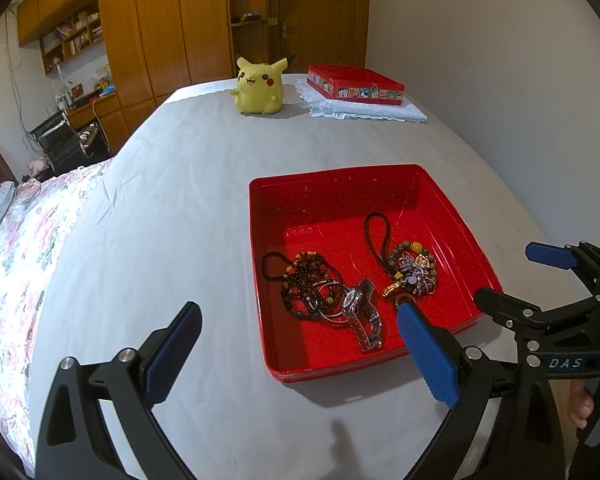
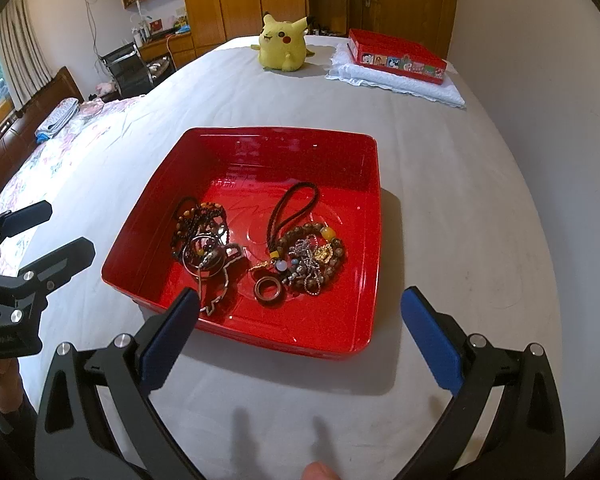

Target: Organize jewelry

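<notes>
White letters "DAS" stand on the black frame of the right claw (image 1: 512, 276), seen in the left wrist view, where the frame's edge cuts the word off. Raised marks on the red tray (image 1: 296, 232) floor are too faint to read.

Jewelry (image 1: 332, 288) lies heaped in a red tray (image 1: 328, 196) on the bed (image 1: 180, 200).

Bedroom: wood wardrobes (image 1: 156, 28) at back, white wall (image 1: 480, 60) rt, curtained window (image 2: 4, 52) lt.

Home bedroom, grey-sheeted bed (image 1: 180, 200), floral quilt (image 1: 16, 264), wooden wardrobes (image 1: 156, 20), yellow plush toy (image 1: 259, 86), cluttered desk (image 1: 88, 100)
</notes>
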A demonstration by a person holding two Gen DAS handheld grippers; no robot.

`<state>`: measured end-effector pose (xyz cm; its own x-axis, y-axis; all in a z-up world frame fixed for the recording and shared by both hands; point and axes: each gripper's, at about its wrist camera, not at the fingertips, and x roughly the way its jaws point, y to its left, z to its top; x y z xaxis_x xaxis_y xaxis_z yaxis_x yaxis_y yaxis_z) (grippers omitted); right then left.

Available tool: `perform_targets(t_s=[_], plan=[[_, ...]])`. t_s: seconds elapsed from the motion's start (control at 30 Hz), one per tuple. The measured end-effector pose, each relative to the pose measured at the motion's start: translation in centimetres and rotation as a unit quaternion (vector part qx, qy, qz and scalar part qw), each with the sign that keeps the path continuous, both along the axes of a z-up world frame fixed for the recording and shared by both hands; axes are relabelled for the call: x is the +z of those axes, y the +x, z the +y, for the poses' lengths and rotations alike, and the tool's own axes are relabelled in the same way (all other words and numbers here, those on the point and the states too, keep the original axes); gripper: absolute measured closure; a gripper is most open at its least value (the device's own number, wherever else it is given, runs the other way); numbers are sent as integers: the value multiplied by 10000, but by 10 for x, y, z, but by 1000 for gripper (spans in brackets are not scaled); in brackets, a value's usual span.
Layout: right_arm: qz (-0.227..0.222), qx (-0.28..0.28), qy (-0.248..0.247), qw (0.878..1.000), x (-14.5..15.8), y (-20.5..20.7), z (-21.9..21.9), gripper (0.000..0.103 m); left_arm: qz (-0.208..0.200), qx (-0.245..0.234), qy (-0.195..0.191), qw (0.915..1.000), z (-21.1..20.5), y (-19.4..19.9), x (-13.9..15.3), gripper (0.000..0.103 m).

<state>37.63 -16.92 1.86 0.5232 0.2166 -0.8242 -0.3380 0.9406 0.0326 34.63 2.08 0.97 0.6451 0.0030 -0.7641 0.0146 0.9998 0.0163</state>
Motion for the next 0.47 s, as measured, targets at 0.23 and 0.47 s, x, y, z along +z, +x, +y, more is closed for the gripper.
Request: perform_targets(t_s=[0.23,0.47], plan=[[-8,0,-4,10000,0,0,0,3,-43,72,-15,10000,4,-4,2,4],[-5,0,-12,10000,0,0,0,3,-118,65,41,9999,4,-9,6,4]])
